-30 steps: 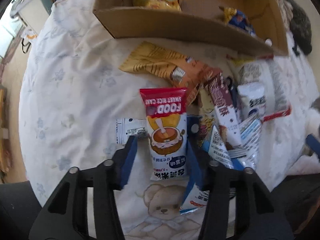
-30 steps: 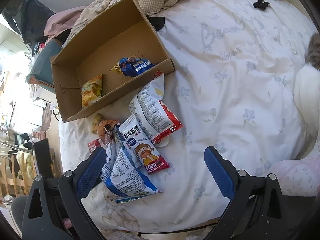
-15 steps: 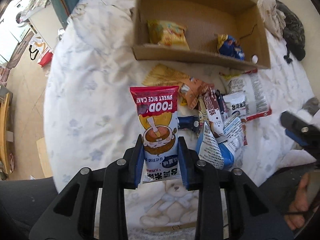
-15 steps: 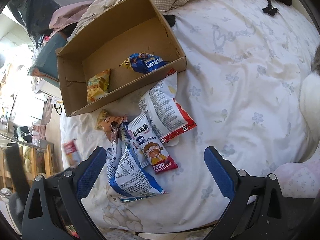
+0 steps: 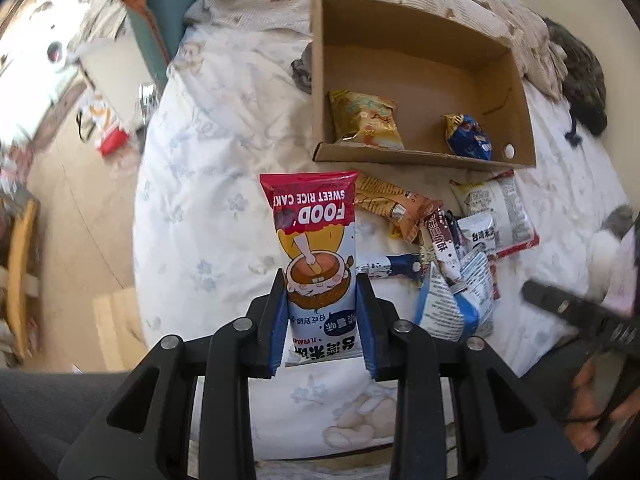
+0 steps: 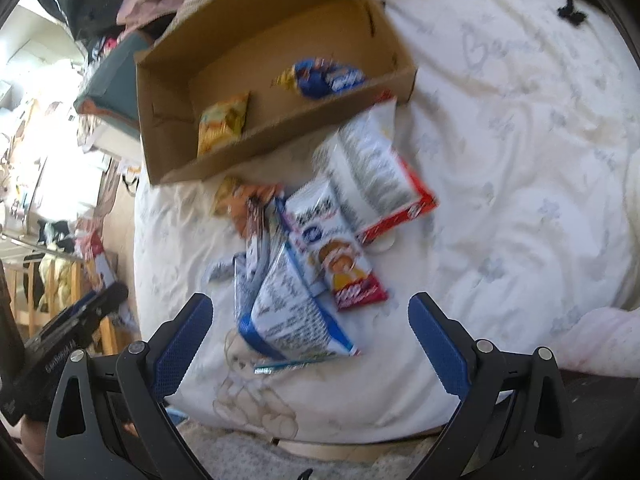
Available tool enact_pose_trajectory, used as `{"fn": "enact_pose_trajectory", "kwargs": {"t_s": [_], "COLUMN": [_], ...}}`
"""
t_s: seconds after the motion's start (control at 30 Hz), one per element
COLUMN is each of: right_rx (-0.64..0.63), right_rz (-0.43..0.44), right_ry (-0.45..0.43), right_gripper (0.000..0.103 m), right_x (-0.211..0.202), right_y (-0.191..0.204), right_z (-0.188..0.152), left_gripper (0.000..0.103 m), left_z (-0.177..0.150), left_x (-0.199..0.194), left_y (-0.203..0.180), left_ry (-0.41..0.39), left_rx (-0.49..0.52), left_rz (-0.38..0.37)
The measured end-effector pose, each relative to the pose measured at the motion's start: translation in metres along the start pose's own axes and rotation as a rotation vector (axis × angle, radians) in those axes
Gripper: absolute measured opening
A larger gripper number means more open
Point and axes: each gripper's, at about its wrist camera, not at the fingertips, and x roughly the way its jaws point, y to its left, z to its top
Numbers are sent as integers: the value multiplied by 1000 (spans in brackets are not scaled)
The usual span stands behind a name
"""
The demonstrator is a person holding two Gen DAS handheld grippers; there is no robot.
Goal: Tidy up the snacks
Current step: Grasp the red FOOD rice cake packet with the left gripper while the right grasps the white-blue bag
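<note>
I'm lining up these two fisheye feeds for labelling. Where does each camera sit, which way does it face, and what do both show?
Left wrist: on the left gripper, looking steeply down at the bed; its fingers clamp the sweet rice cake packet; the other gripper and a hand show at right.
Right wrist: on the right gripper, jaws wide and empty, over the snack pile.
Shared: cardboard box, yellow bag, blue packet.

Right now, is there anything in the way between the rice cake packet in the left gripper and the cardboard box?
Nothing visible blocks it. The left gripper holds the rice cake packet above the bedsheet, and the cardboard box lies open-topped beyond it, with bare floor between its yellow packet and blue packet.
</note>
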Motion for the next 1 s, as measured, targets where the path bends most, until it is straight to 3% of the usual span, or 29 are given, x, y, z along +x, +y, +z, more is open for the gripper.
{"fn": "enact_pose_trajectory", "kwargs": {"t_s": [0.23, 0.5, 0.67, 0.77, 1.0], "right_rx": [-149, -333, -357, -347, -337], "right_rz": [-48, -149, -186, -154, -90], "right_ry": [112, 130, 154, 155, 157], "right_gripper": [100, 100, 68, 57, 52], "right_x": [38, 64, 71, 65, 40], "right_y": [31, 65, 63, 60, 52], "right_z": [-11, -17, -19, -20, -29], "left_gripper": [27, 27, 27, 27, 27], "left_z": [3, 2, 1, 0, -1], "left_x": [0, 3, 4, 5, 9], "left_y": [5, 2, 1, 2, 5], "left_ry": [6, 18, 16, 13, 10], "left_rx": [-44, -39, -30, -26, -28], "left_rz": [-29, -27, -17, -4, 20]}}
